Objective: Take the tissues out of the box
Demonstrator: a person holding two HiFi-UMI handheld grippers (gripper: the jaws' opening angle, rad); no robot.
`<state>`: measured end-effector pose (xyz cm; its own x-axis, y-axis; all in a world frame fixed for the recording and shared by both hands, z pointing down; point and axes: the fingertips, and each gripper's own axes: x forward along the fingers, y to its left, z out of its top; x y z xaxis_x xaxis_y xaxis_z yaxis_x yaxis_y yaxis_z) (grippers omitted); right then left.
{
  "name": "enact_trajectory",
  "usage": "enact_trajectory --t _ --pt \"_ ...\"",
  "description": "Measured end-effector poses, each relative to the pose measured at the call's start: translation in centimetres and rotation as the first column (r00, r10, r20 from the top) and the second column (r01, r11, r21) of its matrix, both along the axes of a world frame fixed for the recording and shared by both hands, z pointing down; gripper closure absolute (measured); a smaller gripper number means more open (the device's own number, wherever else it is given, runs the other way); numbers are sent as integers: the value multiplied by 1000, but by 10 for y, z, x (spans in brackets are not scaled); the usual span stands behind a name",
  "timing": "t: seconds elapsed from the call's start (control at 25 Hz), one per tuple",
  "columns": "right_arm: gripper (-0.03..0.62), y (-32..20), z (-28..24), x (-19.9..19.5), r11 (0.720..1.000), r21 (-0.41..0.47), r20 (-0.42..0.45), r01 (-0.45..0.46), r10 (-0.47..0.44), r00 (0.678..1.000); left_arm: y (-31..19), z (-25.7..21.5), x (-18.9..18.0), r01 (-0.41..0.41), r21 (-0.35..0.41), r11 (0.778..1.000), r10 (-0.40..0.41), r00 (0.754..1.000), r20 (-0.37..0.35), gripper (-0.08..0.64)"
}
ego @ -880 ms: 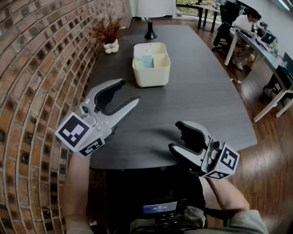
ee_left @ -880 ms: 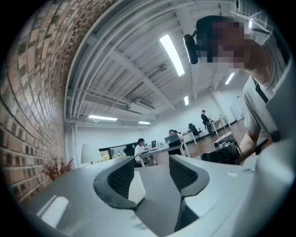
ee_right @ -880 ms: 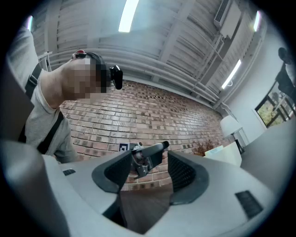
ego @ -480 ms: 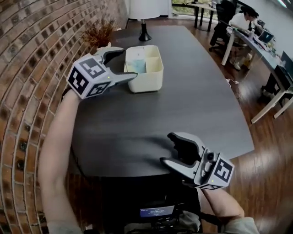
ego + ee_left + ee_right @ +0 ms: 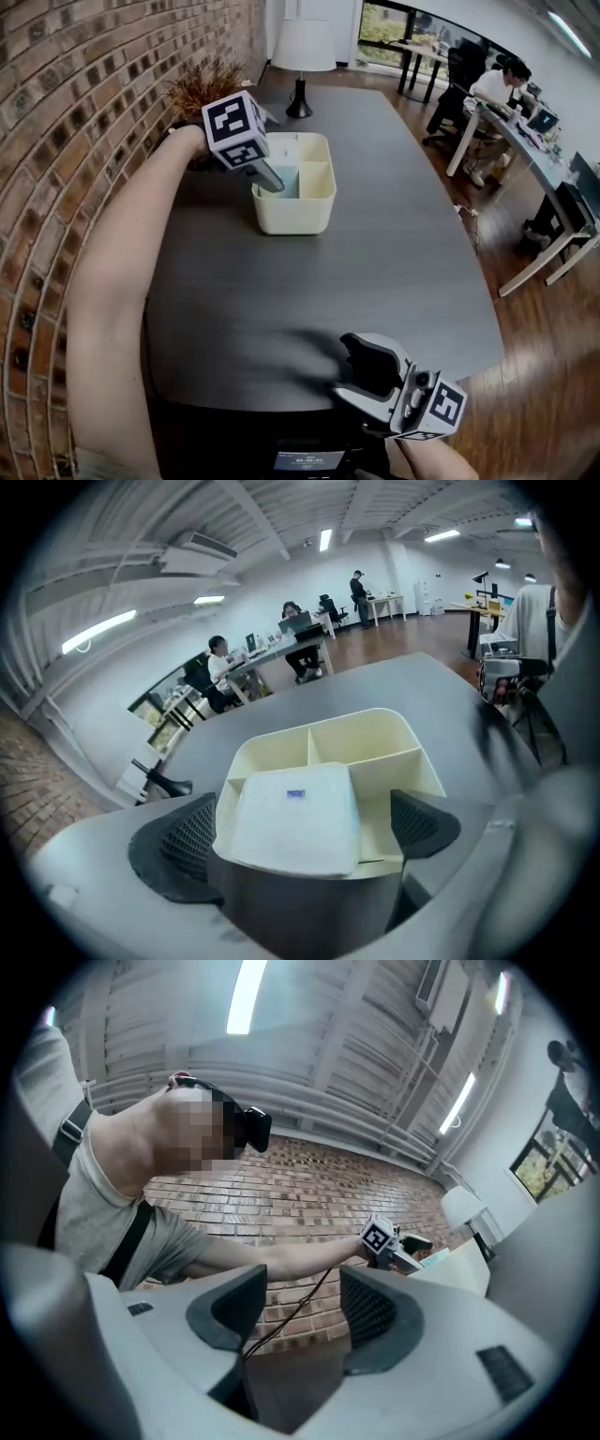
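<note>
- The soft white tissue pack (image 5: 295,817) with a small blue label sits in the long compartment of the cream plastic divided box (image 5: 314,211), on the brick wall side.
- The box is on the far half of the dark grey table (image 5: 375,272), a bit closer to its left edge than its right.
- The left gripper (image 5: 272,178) is tipped down over the box, jaws spread really wide. Its ribbed dark pads (image 5: 187,841) sit either side of the pack, and neither one touches it.
- The right gripper (image 5: 354,370) hangs over the table's near edge, well away from the box, jaws apart with nothing between them.
- Past the box at the far end are a white-shaded lamp (image 5: 307,47) and a dried plant (image 5: 202,80).
</note>
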<state>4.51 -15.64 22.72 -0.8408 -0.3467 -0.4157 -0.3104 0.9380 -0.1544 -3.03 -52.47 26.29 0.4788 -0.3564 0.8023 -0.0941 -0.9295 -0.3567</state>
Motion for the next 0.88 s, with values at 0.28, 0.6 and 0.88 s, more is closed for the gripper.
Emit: enact_trajectory --t 0.28,0.6,0.88 --pt "337 -8 -1 15 998 -63 59 17 -13 998 -21 37 11 -15 -107 994 31 988 154 -18" --pt "337 -17 -1 23 994 -102 99 30 -19 995 -24 35 15 -79 -72 994 90 981 174 60" --pt "337 -13 1 22 996 -83 76 29 -22 997 -29 -10 11 -44 46 998 38 992 122 61"
